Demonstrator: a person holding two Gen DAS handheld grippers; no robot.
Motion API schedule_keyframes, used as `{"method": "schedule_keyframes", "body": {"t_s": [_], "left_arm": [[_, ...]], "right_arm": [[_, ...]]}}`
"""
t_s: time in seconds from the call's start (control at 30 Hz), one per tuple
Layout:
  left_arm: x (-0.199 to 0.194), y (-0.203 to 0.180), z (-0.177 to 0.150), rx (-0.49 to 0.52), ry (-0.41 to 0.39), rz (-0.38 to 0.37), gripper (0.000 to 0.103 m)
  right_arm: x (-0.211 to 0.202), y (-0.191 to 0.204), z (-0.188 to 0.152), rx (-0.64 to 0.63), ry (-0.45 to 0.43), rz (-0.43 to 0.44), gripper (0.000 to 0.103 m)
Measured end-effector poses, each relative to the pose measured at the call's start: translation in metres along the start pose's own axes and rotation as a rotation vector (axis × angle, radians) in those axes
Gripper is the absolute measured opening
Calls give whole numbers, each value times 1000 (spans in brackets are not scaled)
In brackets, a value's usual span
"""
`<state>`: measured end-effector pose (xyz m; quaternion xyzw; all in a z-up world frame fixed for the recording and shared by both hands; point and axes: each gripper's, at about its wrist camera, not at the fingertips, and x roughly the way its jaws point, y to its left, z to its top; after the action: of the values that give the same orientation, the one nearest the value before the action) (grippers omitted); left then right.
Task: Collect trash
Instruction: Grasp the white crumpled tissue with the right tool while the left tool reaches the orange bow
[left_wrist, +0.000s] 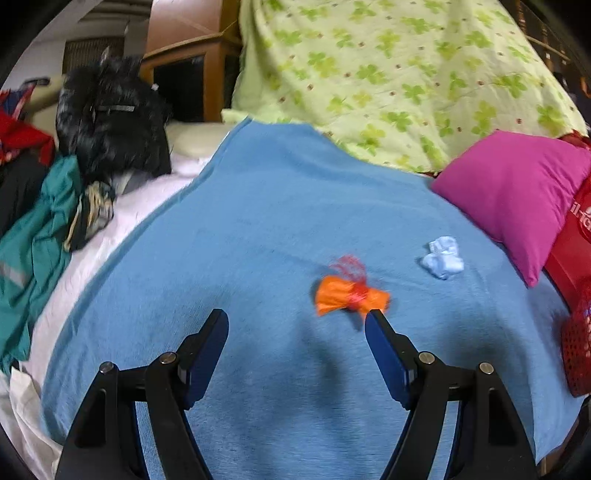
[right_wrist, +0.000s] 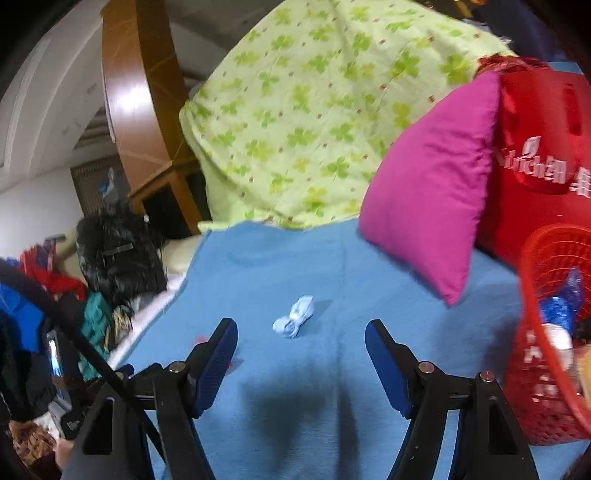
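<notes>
Both claws hang released over the blue blanket (left_wrist: 258, 229) on the bed, jaws spread wide and holding nothing. The left claw (left_wrist: 296, 315) has an orange wrapper (left_wrist: 343, 295) with a bit of red netting lying just beyond its right fingertip, and a crumpled white tissue (left_wrist: 443, 258) farther right, near the magenta pillow (left_wrist: 517, 199). The right claw (right_wrist: 301, 325) frames that same tissue (right_wrist: 295, 317) between its fingers, apart from both. A red mesh basket (right_wrist: 546, 280) already holding scraps sits at the right edge.
</notes>
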<state>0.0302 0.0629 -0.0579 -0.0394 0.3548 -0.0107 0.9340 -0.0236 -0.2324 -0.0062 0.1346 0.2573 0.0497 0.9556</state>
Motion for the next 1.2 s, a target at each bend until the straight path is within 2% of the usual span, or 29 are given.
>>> {"method": "schedule_keyframes", "body": {"t_s": [0.2,0.33,0.47,0.63,0.73,0.83,0.87,0.93,1.07,1.13,1.2], "left_arm": [[3,8,1,-48,23,-35,77],[14,3,3,-56,49,-61,77],[34,-6,14,-41,68,-66,77],[59,-16,23,-33,100,-78,77],[67,-20,25,-45,114,-109,77],[79,-24,24,-58,162,-144,77],[82,-25,23,-63,178,-153,77],[90,-26,20,-83,207,-179,77],[92,-24,18,-106,211,-211,75],[91,-26,17,-116,208,-245,61],[88,-28,17,-101,188,-231,51]], "right_arm": [[60,4,7,48,95,32,75],[115,0,13,98,174,36,73],[161,-5,19,151,224,32,60],[218,-5,17,155,312,-17,54],[245,-10,6,175,387,-44,43],[246,-6,5,145,393,-50,36],[244,-5,5,142,395,-36,30],[233,-4,6,128,380,-29,29],[207,-2,6,89,365,-20,29],[191,-3,5,77,355,-14,29],[174,-5,3,74,345,-5,29]]}}
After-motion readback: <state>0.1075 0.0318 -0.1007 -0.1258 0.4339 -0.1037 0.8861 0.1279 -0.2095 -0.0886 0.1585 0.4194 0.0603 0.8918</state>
